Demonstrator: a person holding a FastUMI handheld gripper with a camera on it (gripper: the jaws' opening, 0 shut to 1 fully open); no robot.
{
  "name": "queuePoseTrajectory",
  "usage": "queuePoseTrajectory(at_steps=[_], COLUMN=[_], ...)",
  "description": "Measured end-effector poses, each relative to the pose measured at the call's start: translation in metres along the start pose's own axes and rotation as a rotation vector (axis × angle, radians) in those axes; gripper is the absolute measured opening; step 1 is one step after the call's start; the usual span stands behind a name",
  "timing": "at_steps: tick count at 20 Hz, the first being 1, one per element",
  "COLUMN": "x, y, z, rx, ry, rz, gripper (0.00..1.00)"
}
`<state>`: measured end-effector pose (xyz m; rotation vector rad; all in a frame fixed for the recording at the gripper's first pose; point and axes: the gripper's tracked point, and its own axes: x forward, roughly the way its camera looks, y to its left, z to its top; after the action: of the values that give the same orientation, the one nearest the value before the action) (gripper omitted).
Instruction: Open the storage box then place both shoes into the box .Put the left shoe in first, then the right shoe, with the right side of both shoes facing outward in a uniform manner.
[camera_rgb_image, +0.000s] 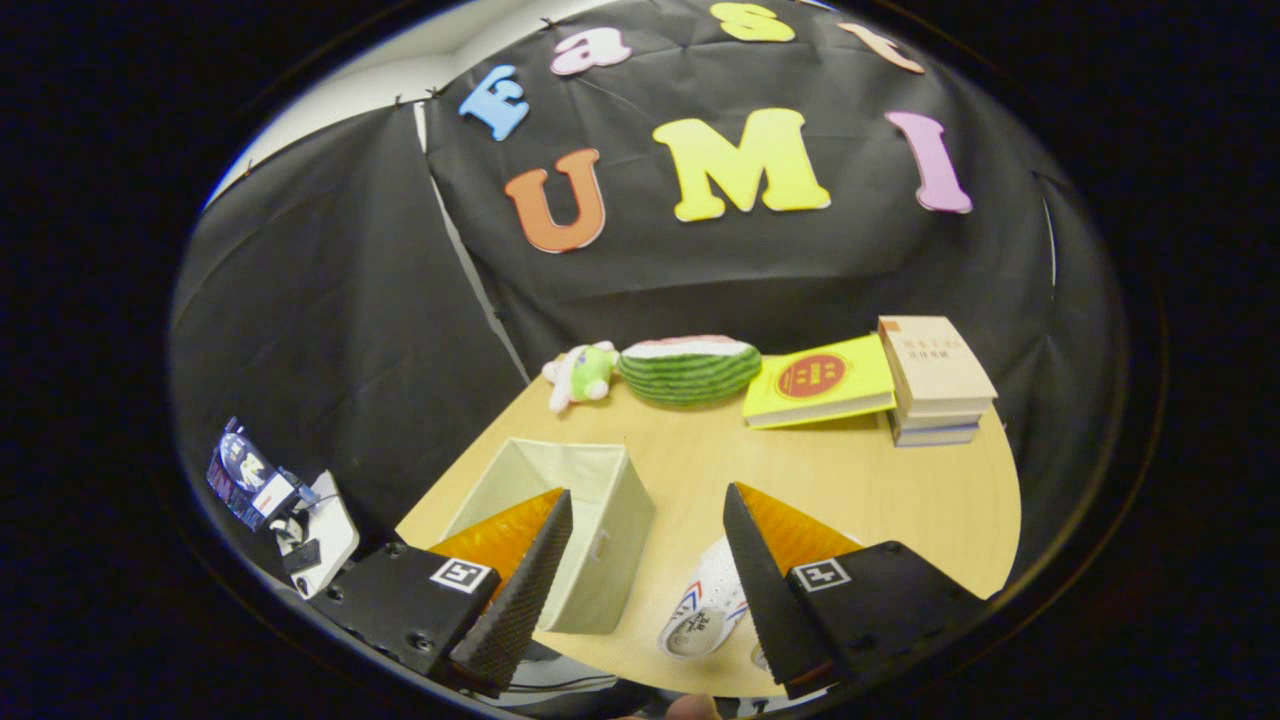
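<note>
While the gripper (648, 570) hangs above the near edge of the pale wooden tabletop (900, 490), its jaws stand wide apart with nothing pressed between them; the ribbed faces of the fingers (520, 590) taper to points. Off the tabletop's left edge, a small stand carries a phone-like device (325, 535) and a glossy dark packet (240, 475). On the tabletop, partly behind the left finger, sits the storage box (590, 520), a soft-sided fabric cube in pale cream with its top open and its inside bare. Between the fingers and close against the right one lies a white shoe (705, 605) with red and blue stripes on its side, its sole end toward the near edge, just beside the box but not in it. Farther back, along the far rim, a small green and white plush toy (580, 375) lies next to a striped green cushion (690, 370) shaped like a watermelon slice. Right of that, a flat yellow book (820, 380) with a red disc on its cover leans against a stack of tan books (935, 380).
</note>
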<state>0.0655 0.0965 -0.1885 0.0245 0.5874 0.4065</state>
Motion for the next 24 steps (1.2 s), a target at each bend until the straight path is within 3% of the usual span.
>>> queuePoseTrajectory(at_steps=[10, 14, 16, 20, 24], x=[0.065, 0.087, 0.095, 0.103, 0.111], y=[-0.064, -0.075, -0.079, -0.092, -0.090], z=[-0.122, -0.170, -0.187, -0.212, -0.226], rx=[0.112, 0.214, 0.282, 0.280, 0.301], ry=[0.288, 0.462, 0.528, 0.643, 0.706], rz=[-0.063, -0.058, -0.065, -0.108, -0.101], gripper=[0.94, 0.93, 0.91, 0.89, 0.79])
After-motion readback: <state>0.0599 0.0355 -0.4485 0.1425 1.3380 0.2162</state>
